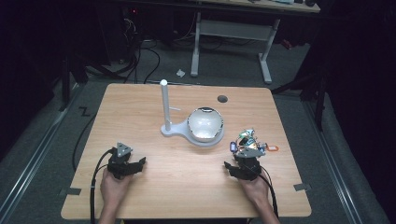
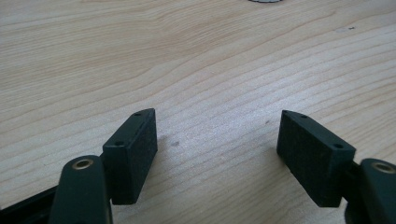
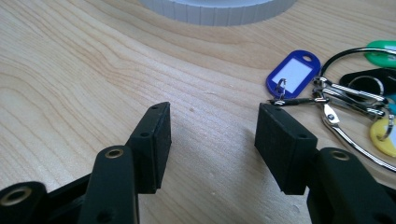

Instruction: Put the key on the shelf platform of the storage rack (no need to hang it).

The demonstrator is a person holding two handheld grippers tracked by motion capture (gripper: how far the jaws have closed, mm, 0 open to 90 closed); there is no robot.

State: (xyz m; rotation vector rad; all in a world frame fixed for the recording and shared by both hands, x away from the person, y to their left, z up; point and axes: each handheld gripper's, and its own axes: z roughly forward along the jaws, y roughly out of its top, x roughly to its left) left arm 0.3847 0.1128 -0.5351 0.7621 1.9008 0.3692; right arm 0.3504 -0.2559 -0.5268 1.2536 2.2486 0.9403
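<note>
Resting on the wooden table [image 1: 154, 196] near its six o'clock edge, I hold my left gripper [image 1: 139, 164] low over bare wood with its jaws spread wide and nothing between the pads; in the left gripper view [image 2: 217, 140] the grain runs clear across the gap. My left hand [image 1: 114, 184] wraps the gripper's body from behind.

My right gripper [image 1: 233, 169] sits at about five o'clock on the table, my right hand [image 1: 254, 186] behind it. Its jaws also stand apart with only wood between them [image 3: 212, 135]. No pad presses on anything.

The bunch of keys [image 1: 247, 140] lies just beyond my right gripper, toward twelve o'clock from it. In the right gripper view it spreads out at about two o'clock from the jaws: a blue tag [image 3: 293, 74], a green tag [image 3: 383, 49], a yellow tag [image 3: 385, 135] and metal clips [image 3: 345, 95] hang on one wire ring. A small ring under the blue tag lies just beside the tip of my right-hand pad; whether they touch I cannot tell.

At the table's centre stands a white stand [image 1: 165, 109] with an upright post. A shiny bowl [image 1: 204, 123] rests on the stand's round base, at about eleven o'clock from the keys and near them.
</note>
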